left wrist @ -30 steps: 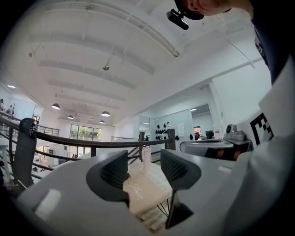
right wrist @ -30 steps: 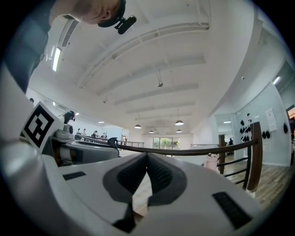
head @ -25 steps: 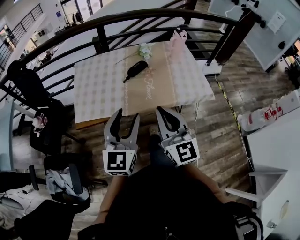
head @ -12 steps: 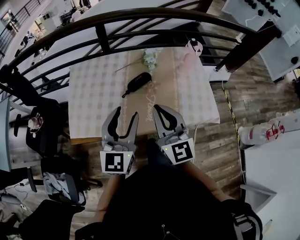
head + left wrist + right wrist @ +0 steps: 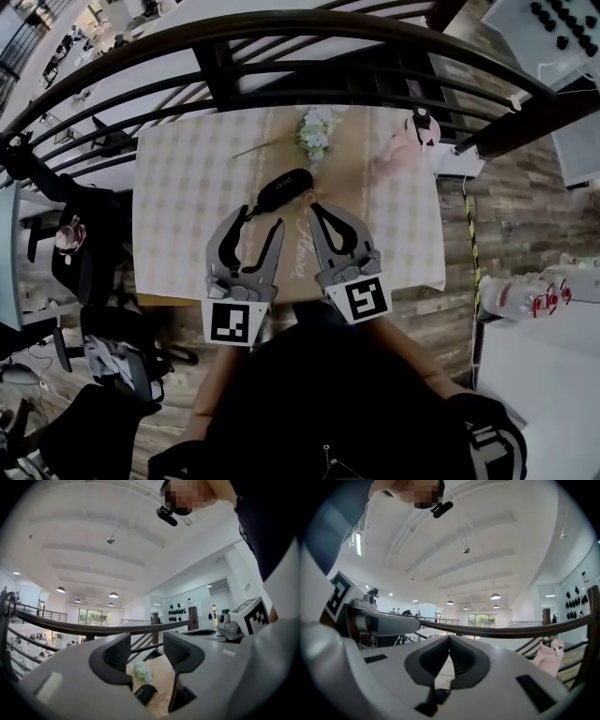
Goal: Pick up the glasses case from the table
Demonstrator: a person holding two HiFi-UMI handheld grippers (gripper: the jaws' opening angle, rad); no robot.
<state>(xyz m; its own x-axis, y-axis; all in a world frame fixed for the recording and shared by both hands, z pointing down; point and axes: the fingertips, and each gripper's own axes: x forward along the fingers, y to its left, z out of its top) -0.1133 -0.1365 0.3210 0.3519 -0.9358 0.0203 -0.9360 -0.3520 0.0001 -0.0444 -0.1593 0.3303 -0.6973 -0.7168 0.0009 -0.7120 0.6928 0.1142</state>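
Observation:
The black glasses case lies slantwise on the checked tablecloth, near the table's middle, with a thin cord trailing toward its near left. My left gripper is open and empty, its tips just short of the case and slightly left of it. In the left gripper view the case shows low in the gap of the left gripper. My right gripper is shut on nothing, just right of the case. In the right gripper view the right gripper has its pads meeting at the tips.
A small bunch of pale flowers and a pink bottle stand at the table's far side, before a dark curved railing. The table has a dark chair at its left. A white counter with a bottle is at the right.
Both grippers have moved forward from beyond the near edge to over the table, close to the case. Their jaws have kept the same setting.

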